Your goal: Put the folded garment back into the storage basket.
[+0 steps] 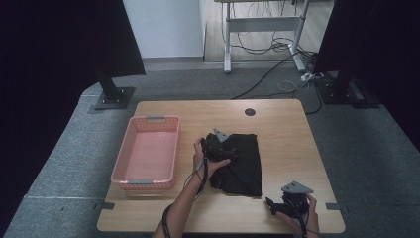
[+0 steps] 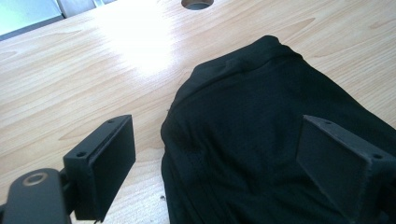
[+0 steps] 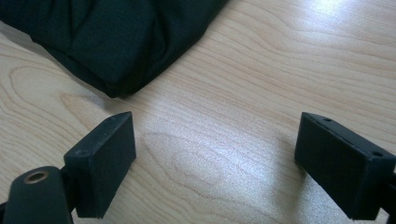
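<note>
Left gripper view: black cloth point(image 2: 261, 140) lies between spread jaws, unclamped.

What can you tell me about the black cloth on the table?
The black cloth is a soft, matte fabric, folded into a rough rectangle with a few wrinkles and rounded, layered edges. It lies flat near the middle of the wooden table, to the right of the pink basket. The left gripper sits over its left edge with jaws open, straddling the fabric. The right gripper is open beside a corner, not touching.
</note>
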`<state>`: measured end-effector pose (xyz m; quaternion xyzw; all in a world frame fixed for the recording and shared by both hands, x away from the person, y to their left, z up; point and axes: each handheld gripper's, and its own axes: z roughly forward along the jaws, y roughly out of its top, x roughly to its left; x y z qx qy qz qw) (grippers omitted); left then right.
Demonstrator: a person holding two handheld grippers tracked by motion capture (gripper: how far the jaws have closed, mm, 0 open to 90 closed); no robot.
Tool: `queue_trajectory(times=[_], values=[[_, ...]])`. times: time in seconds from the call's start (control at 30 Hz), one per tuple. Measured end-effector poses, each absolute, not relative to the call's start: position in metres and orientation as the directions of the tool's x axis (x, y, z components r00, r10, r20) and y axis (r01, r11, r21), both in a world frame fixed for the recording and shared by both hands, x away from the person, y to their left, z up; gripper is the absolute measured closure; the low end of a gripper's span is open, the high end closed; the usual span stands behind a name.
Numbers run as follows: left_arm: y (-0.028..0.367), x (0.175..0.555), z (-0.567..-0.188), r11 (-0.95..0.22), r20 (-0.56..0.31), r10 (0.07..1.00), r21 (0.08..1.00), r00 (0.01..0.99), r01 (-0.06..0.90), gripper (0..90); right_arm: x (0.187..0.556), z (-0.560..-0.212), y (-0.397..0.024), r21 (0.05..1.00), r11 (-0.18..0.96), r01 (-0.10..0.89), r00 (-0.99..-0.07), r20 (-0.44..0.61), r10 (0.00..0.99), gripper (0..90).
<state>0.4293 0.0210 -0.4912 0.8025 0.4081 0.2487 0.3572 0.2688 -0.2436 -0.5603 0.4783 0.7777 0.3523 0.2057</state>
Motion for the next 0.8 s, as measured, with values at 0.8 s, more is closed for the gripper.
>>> queue_trajectory(times=[0.8], values=[[0.004, 0.464, -0.503, -0.395, 0.082, 0.843, 0.766, 0.532, 0.508, 11.6, 0.269, -0.56, -0.244, 0.745, 0.296, 0.598, -0.46, 0.017, 0.888, 12.0]])
